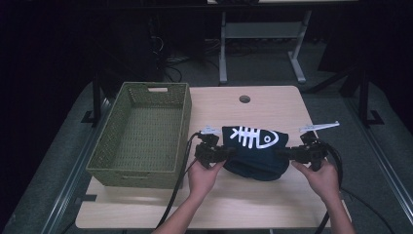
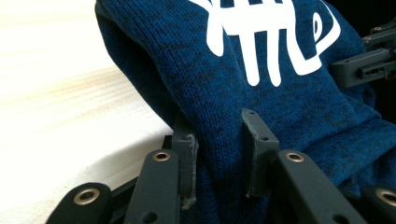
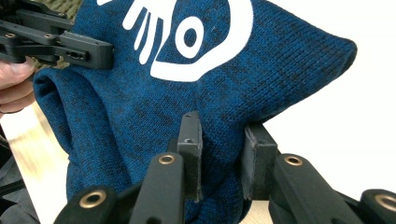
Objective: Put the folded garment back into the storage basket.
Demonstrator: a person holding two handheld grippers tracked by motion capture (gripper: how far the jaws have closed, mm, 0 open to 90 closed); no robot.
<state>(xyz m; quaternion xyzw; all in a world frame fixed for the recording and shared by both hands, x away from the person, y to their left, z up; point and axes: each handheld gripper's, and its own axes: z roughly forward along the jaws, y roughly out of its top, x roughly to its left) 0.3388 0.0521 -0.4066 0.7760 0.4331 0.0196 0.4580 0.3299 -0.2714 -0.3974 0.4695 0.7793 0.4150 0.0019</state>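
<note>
High view shows a folded dark blue knit garment with a white fishbone print [image 1: 254, 148] held between the left gripper [image 1: 214, 153] and right gripper [image 1: 299, 154], each clamped on an end fold; thin bites could slip, letting the bundle sag open.

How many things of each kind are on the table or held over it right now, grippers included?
Basket: 1, green and woven.
Garment: 1, dark blue knit with a white fish-skeleton print, held at each side.
Grippers: 2, the left gripper and the right gripper, each shut on the garment.
Total: 4
</note>
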